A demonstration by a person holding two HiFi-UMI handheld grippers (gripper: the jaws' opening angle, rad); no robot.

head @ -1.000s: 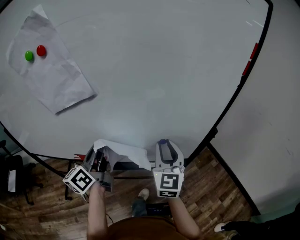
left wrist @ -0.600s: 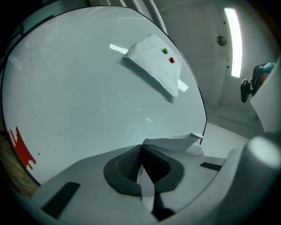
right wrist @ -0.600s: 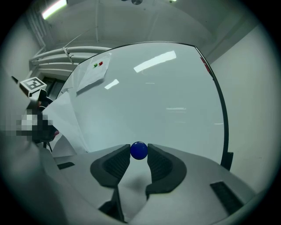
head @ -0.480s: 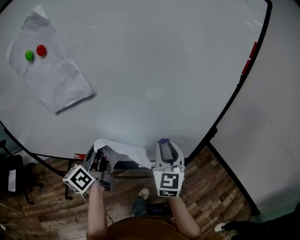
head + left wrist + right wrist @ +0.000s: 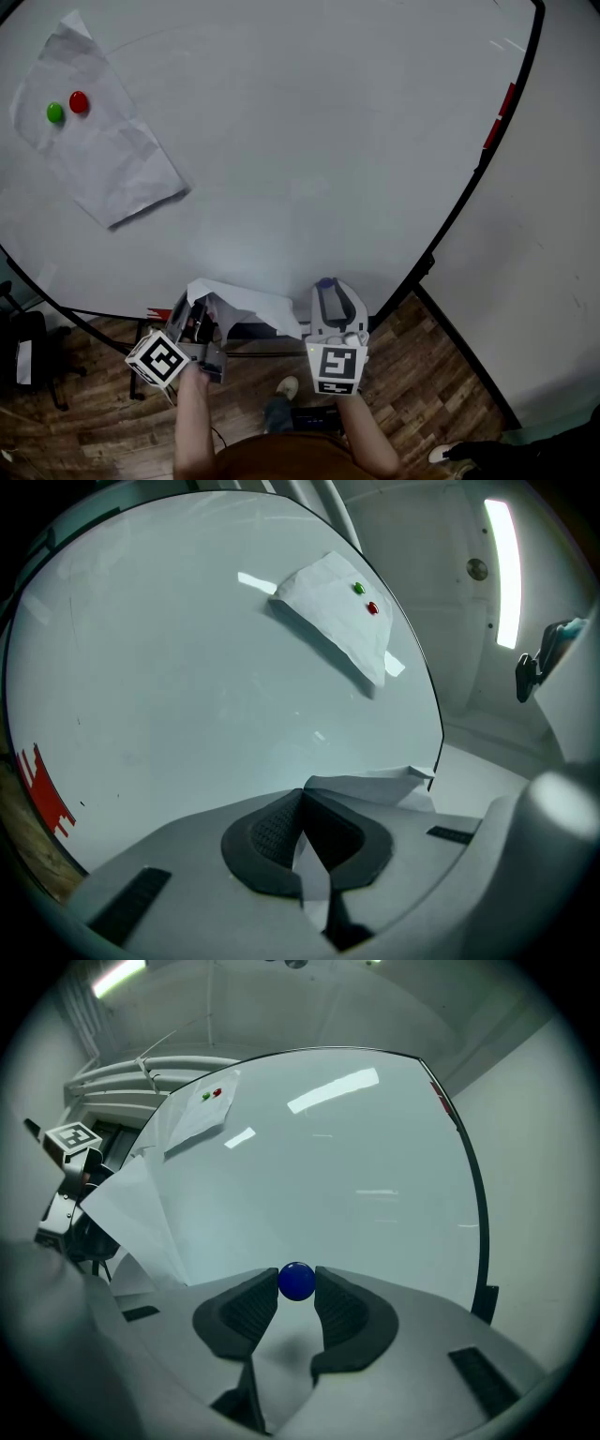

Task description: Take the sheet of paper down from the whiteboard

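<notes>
A: Why does the whiteboard (image 5: 309, 141) fill the view ahead of both claws?
B: It stands upright just in front of them. Both claws are held low by its bottom edge, pointing at it and clear of its surface

A: And the pinned sheet (image 5: 103, 159), far up and to the left of the left claw (image 5: 302, 808)?
B: It's well apart from either claw. Its top is fixed flat while its lower part hangs creased

A: So where is the task's paper?
B: I judge it's the loose sheet (image 5: 246, 302). The left claw is clamped shut on one edge of it, pads pinching the paper, and the rest drapes across toward the right claw (image 5: 296, 1290). A pinch on the edge is enough, since paper weighs next to nothing. Whether a corner brushes the board, I cannot tell

A: Why are the right claw's jaws partly spread?
B: They grip a blue magnet (image 5: 297, 1279) at the very tips, and the round bead keeps them apart. It's probably the pin for that sheet, held off the board so it can't snap back

A: And the pinned sheet's hold?
B: A green magnet (image 5: 54, 112) and a red magnet (image 5: 79, 101), side by side near its top
</notes>
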